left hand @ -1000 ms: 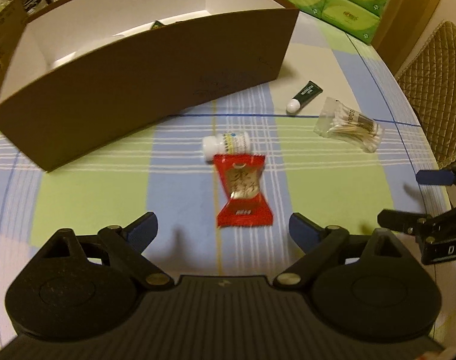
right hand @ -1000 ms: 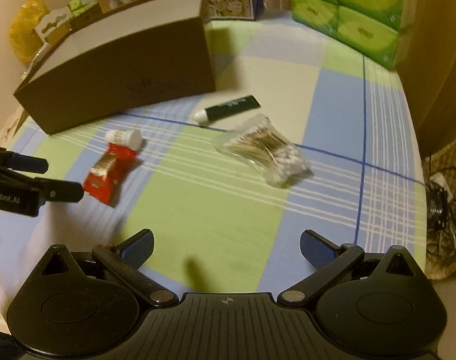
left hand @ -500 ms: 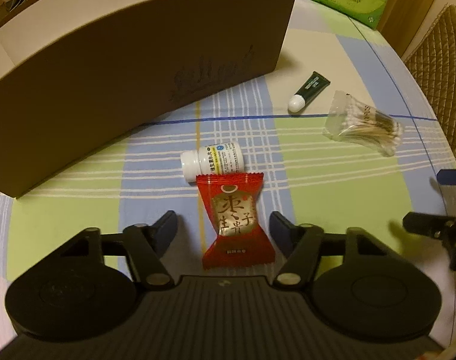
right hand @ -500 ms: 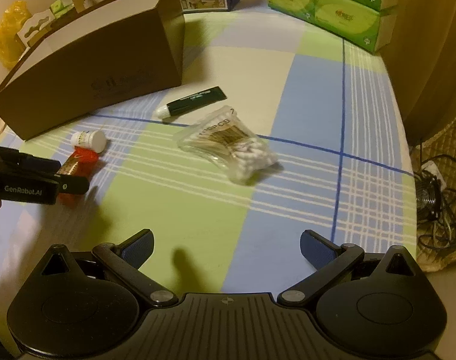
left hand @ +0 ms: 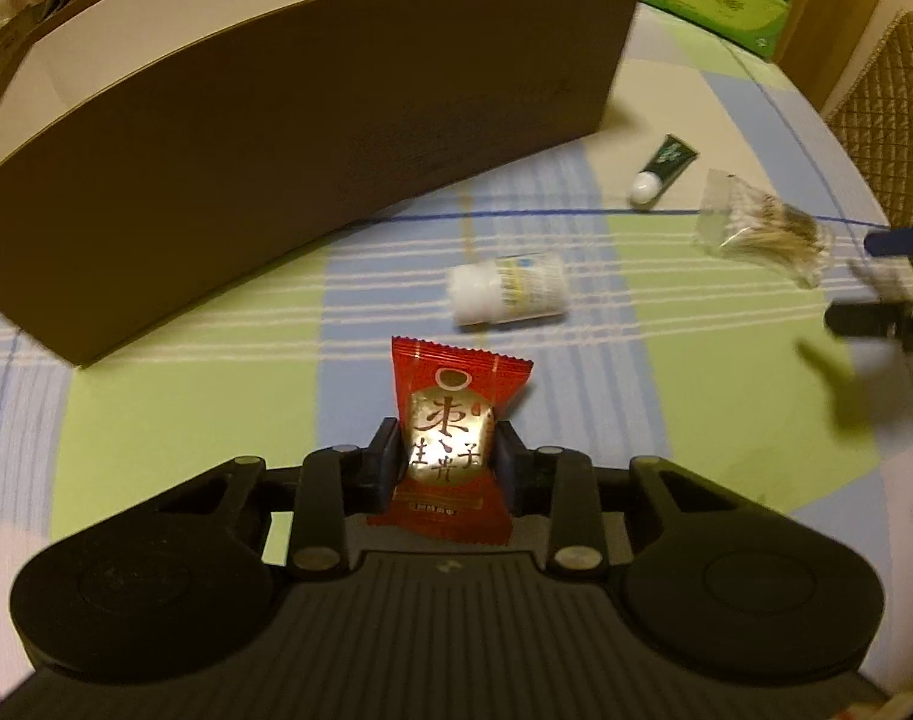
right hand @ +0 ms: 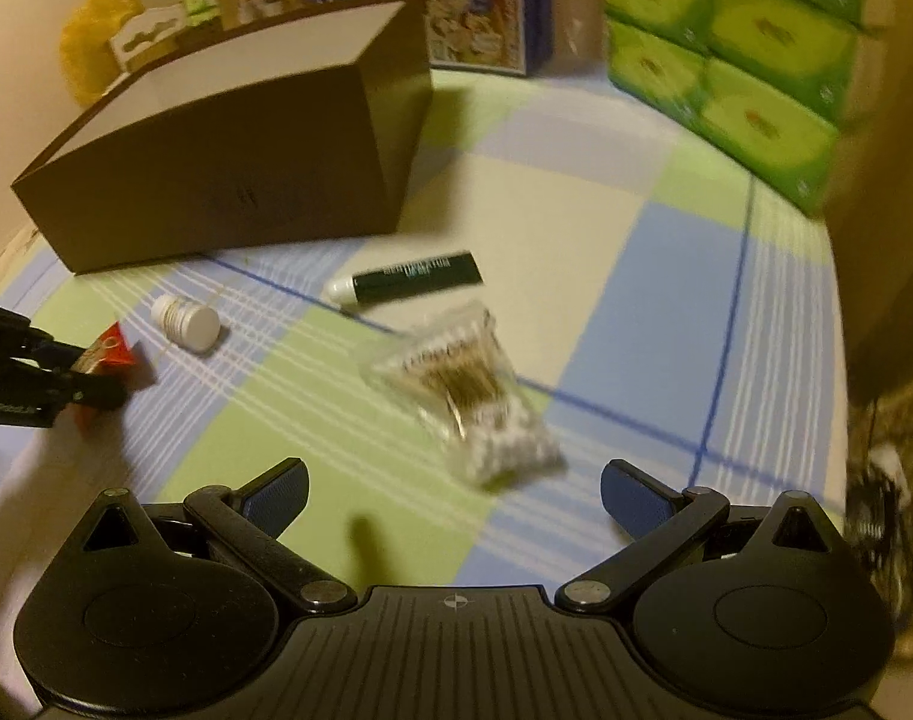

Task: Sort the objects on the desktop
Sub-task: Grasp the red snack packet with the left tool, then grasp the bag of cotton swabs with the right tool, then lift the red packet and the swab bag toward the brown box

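Red crinkly foil sachet [left hand: 447, 438] between closing left gripper [left hand: 444, 459] pads; right gripper [right hand: 453, 495] spread wide, empty.

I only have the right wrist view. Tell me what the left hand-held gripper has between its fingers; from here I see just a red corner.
Observer: The left hand-held gripper is closing on a red snack packet, one pad against each side of it.
Operator: Report what is printed on it.
Observer: A gold panel with red characters fills the middle of the wrapper.
Operator: Check the white pill bottle's label; I see only its cap end.
Observer: The white pill bottle lies on its side, and its label shows yellow and blue marks, too blurred to read.
Operator: Say whether the packet touches the bottle.
Observer: No, tablecloth shows between them.
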Tool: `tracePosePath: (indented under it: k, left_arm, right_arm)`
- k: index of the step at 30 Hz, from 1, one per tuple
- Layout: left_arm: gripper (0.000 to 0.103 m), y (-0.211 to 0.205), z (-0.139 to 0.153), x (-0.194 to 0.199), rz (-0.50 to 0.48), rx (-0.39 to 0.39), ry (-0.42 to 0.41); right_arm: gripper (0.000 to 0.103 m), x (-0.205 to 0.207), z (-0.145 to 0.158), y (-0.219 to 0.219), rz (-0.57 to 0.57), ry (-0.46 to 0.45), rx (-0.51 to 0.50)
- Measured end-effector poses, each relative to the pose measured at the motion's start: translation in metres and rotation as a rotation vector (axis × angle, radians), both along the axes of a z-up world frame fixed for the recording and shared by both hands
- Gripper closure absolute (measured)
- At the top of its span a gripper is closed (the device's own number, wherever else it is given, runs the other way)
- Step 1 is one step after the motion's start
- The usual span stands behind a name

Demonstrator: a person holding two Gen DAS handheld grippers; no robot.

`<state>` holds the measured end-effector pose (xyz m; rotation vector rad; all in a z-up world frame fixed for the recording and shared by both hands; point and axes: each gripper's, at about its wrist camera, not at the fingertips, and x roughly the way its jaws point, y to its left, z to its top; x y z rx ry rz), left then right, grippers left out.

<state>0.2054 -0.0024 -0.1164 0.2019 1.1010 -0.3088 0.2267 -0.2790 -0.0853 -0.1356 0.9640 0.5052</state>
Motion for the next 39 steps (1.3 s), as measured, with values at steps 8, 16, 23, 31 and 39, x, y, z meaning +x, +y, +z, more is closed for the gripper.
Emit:
tracePosePath:
  k: [8,16,23,31,39]
  left_arm:
    - [0.075,0.045,0.002,0.012,0.164,0.012,0.01]
    - [0.075,0.056,0.002,0.013,0.209,0.001,0.017]
    - [0.077,0.056,0.003,0.011,0.209,-0.009,0.019]
    - [0.079,0.059,0.009,-0.002,0.194,-0.022,0.009]
    - [0.079,0.064,0.026,-0.012,0.184,-0.037,-0.017]
  right_arm:
    - [0.024,0.026,-0.017,0.011,0.104,-0.016,-0.048]
    - [0.071,0.032,-0.02,0.026,0.11,-0.025,-0.08]
    - [0.083,0.009,-0.016,0.041,0.095,0.003,-0.108]
    - [0.084,-0.026,-0.006,0.055,0.082,0.061,-0.048]
    - [0.084,-0.041,0.026,0.077,0.111,0.025,0.031]
